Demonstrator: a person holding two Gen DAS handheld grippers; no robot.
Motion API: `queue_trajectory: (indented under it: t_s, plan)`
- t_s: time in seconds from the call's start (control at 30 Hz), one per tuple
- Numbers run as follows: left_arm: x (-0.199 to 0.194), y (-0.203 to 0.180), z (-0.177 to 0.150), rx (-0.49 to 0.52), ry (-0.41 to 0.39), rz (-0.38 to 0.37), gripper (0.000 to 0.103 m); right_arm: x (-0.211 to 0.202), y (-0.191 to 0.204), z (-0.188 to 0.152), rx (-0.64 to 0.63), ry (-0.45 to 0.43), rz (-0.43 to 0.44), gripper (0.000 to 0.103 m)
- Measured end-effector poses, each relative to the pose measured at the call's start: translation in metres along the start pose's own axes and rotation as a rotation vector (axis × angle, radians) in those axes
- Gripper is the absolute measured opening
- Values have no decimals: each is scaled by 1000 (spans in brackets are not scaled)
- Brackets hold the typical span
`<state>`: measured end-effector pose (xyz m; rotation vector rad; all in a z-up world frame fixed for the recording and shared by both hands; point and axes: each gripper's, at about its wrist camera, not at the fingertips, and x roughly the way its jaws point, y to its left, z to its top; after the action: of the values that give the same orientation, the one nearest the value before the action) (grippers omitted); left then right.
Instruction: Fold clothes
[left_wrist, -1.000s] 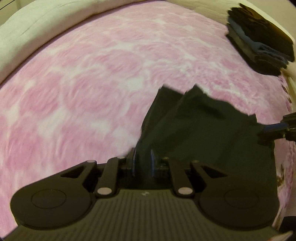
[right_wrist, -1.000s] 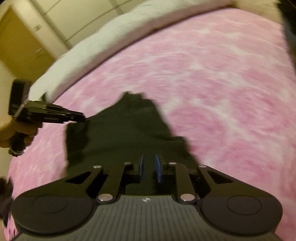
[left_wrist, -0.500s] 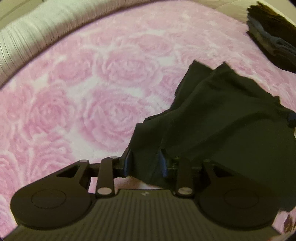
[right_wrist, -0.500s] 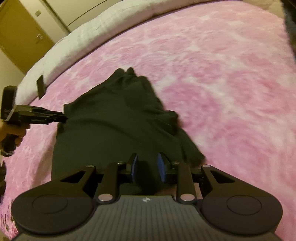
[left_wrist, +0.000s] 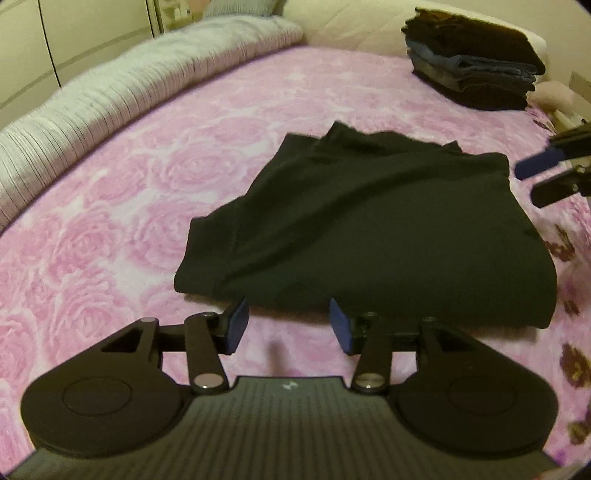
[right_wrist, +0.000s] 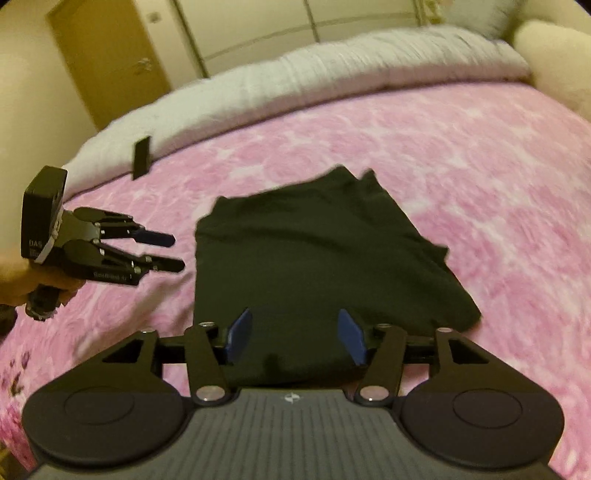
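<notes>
A black garment (left_wrist: 369, 229) lies folded in a rough rectangle on the pink rose-patterned bedspread (left_wrist: 122, 229). My left gripper (left_wrist: 288, 326) hovers just short of the garment's near edge. Its jaws are opening, and only bedspread shows between the blue pads. In the right wrist view the garment (right_wrist: 314, 266) spreads out below my right gripper (right_wrist: 295, 336). Those jaws are also opening, and the pads stand apart over the cloth without pressing on it. Each gripper shows in the other's view: the left gripper (right_wrist: 177, 253) beside the garment's left edge, the right gripper (left_wrist: 543, 177) at its far right corner.
A stack of folded dark clothes (left_wrist: 472, 70) sits at the far right of the bed against a cream cushion (left_wrist: 351, 26). A rolled grey-white duvet (left_wrist: 129, 96) lines the far side, with a small black object (right_wrist: 142, 157) at its edge. A hand (right_wrist: 14, 280) holds the left gripper.
Both grippers held the black garment's edge a second ago. They have opened, let it go and drawn back, and the garment now lies settled on the bedspread.
</notes>
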<state>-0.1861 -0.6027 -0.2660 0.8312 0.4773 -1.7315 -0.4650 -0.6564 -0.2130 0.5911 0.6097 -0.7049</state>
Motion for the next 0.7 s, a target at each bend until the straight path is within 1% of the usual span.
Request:
queue_trajectory:
  t_s: [0.03,0.1,0.17,0.23,0.33,0.4,0.47,0.53,0.6,0.67,0.7]
  plan:
    - [2,-2,-3,-1,-18,10,47,3,-1,-2,-17,-23,13,67]
    - [7,-6,-9,-6,-51,36,47,10,-9,-8,-32,-65,43,68]
    - [11,-9,-14,-15,-72,44,47,18,-18,-15,-40,-95,67,68]
    - [14,-15,-18,19,-94,58,48,26,-23,-21,-53,-112,72,68]
    - [19,-23,-23,92,-111,72,50,34,-26,-34,-99,-140,60,68]
    - [20,-28,-28,153,-121,83,51,36,-24,-43,-143,-149,21,68]
    - [19,-30,-32,179,-133,96,52,36,-20,-51,-198,-153,-22,68]
    - [13,-33,-36,184,-152,109,53,25,-13,-59,-209,-180,-65,68]
    - [5,-39,-41,187,-165,120,54,11,1,-67,-227,-212,-78,69]
    - [-5,-48,-47,201,-176,133,60,-2,22,-75,-266,-229,-76,68]
    - [-12,-55,-51,227,-181,150,64,-9,38,-81,-295,-230,-65,68]
